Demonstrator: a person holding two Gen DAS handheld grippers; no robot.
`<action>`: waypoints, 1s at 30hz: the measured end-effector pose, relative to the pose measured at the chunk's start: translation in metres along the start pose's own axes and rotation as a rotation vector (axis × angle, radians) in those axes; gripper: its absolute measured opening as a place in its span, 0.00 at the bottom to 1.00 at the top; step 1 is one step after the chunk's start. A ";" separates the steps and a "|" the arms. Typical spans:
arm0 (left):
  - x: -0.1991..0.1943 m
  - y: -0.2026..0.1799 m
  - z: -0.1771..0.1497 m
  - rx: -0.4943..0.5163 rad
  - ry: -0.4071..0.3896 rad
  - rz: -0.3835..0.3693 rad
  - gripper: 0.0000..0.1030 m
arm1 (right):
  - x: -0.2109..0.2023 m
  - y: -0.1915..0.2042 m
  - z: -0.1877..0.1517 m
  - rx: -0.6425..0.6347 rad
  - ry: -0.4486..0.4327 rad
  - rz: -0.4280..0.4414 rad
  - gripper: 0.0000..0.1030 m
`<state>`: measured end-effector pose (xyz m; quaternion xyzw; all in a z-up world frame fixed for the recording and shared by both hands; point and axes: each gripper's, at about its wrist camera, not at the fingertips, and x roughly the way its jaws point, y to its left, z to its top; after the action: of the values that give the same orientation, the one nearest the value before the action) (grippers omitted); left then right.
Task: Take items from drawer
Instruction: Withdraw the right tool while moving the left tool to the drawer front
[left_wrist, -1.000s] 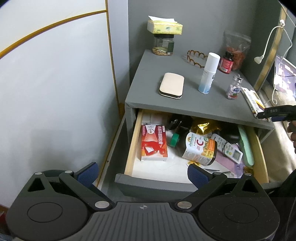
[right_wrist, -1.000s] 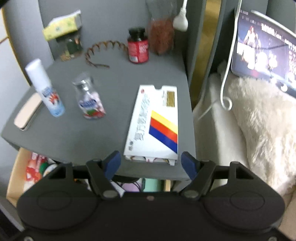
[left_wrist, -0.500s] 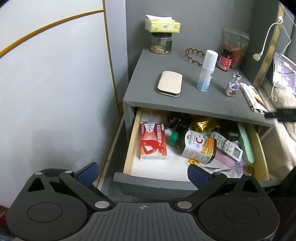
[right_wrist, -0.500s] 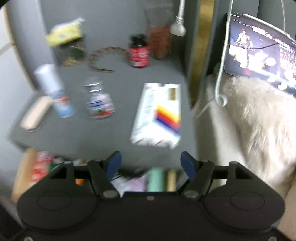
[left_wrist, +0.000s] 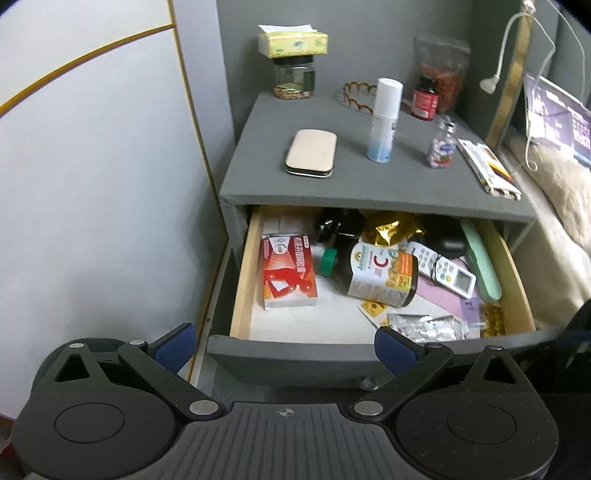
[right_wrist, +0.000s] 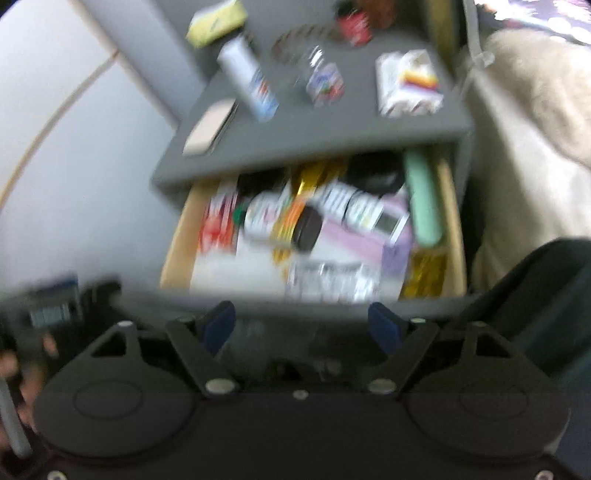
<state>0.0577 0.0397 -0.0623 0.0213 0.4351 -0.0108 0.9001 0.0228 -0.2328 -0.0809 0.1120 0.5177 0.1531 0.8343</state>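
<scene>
Left claw (left_wrist: 284, 345) pitched down, jaws wide apart, empty. Right claw (right_wrist: 301, 325) pitched down, jaws opening, nothing between.

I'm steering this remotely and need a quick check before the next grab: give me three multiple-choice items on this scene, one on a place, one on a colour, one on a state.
1. Where does the red medicine box lie?
A. at the drawer's left side
B. on the cabinet top
C. on the bed

2. What colour is the cap of the vitamin C bottle?
A. yellow
B. green
C. white

3. How does the left gripper stand?
A. shut on the remote control
B. shut with nothing in it
C. open, with nothing between its pads

Answers: 1 A, the box rests against the left wall of the open drawer. 2 B, the cap at the bottle's left end is green. 3 C, the blue pads sit wide apart in front of the drawer, gripping nothing.
</scene>
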 end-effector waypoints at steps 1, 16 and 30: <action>0.000 -0.001 -0.001 0.004 0.000 0.000 0.98 | 0.006 0.003 -0.002 -0.009 0.030 0.012 0.67; 0.016 -0.029 -0.016 0.080 0.072 -0.052 0.98 | -0.005 0.000 0.015 -0.014 -0.038 -0.115 0.69; 0.035 -0.049 -0.017 0.090 0.126 -0.019 0.93 | -0.006 -0.001 0.015 -0.053 -0.042 -0.119 0.68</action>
<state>0.0648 -0.0082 -0.1017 0.0582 0.4900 -0.0376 0.8689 0.0333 -0.2360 -0.0695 0.0619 0.5016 0.1146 0.8552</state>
